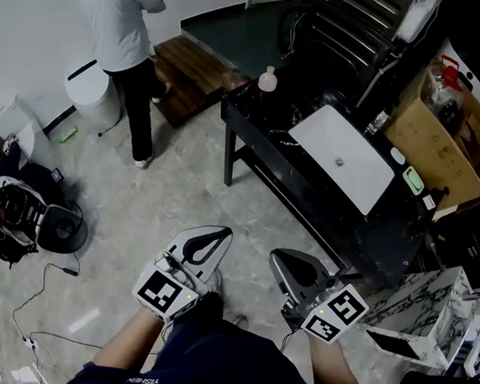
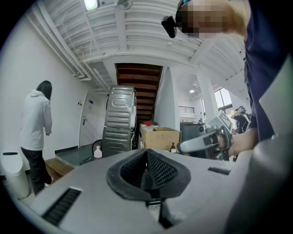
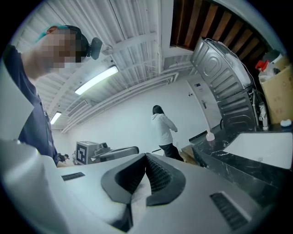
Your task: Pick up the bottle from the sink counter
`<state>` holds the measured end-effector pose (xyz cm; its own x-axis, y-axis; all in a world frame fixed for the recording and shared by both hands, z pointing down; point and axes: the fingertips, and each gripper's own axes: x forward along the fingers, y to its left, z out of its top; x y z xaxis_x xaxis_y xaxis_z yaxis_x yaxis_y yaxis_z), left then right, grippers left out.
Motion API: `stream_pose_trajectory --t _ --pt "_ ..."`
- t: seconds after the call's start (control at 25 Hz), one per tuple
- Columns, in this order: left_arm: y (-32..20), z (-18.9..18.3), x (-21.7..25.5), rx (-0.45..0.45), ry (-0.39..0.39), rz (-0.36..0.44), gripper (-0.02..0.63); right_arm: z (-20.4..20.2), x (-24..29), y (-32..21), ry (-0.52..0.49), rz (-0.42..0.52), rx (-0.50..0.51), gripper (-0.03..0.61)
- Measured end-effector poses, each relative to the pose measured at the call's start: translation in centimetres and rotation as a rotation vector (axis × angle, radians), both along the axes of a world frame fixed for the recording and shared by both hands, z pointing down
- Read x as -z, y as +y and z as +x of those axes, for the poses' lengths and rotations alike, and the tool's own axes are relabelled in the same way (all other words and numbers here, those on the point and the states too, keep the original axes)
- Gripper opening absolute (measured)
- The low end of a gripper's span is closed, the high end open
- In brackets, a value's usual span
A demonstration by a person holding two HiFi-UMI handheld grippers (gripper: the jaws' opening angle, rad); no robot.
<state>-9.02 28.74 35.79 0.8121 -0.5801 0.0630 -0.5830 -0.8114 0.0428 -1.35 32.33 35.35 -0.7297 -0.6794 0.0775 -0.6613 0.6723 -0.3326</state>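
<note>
A small pale pink bottle (image 1: pixel 268 80) stands upright on the far left end of the black sink counter (image 1: pixel 267 135), beyond the white basin (image 1: pixel 341 159). It shows small in the left gripper view (image 2: pixel 98 152) and the right gripper view (image 3: pixel 210 135). Both grippers are held low near my body, well short of the counter. My left gripper (image 1: pixel 208 245) has its jaws together with nothing between them (image 2: pixel 146 153). My right gripper (image 1: pixel 294 266) also looks shut and empty (image 3: pixel 146 156).
A person in a white hoodie (image 1: pixel 121 24) stands on the floor left of the counter, near a white bin (image 1: pixel 89 88). A cardboard box (image 1: pixel 448 139) sits behind the basin. Bags (image 1: pixel 18 212) and cables lie at the left. A marbled block (image 1: pixel 432 307) stands at the right.
</note>
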Motion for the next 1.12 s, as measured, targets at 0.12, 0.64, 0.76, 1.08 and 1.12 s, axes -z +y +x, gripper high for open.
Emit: stream_pose_trajectory --t 0.12,0.64,0.76,1.08,1.12 --pt "-2.2 -0.8 0.0 -0.006 0.013 0.002 0.008 -0.9 -0.1 -2.3 0.001 -0.007 -0.003 0.023" --pt "-10.4 -4.0 0.2 -0.047 0.015 -0.013 0.008 -4.2 0.4 -10.6 -0.002 -0.009 -0.049 0.023" --pt "-11.9 -4.3 0.0 -0.063 -0.001 -0.019 0.008 -4.4 0.5 -12.1 -0.005 -0.008 -0.065 0.023" --pt "-15.4 -4.1 0.3 -0.092 -0.016 -0.019 0.008 -3.6 0.7 -15.5 -0.014 -0.010 -0.105 0.023" --pt "-15.8 -4.1 0.4 -0.091 -0.011 -0.019 0.008 -3.5 0.7 -15.8 -0.014 -0.011 -0.107 0.023"
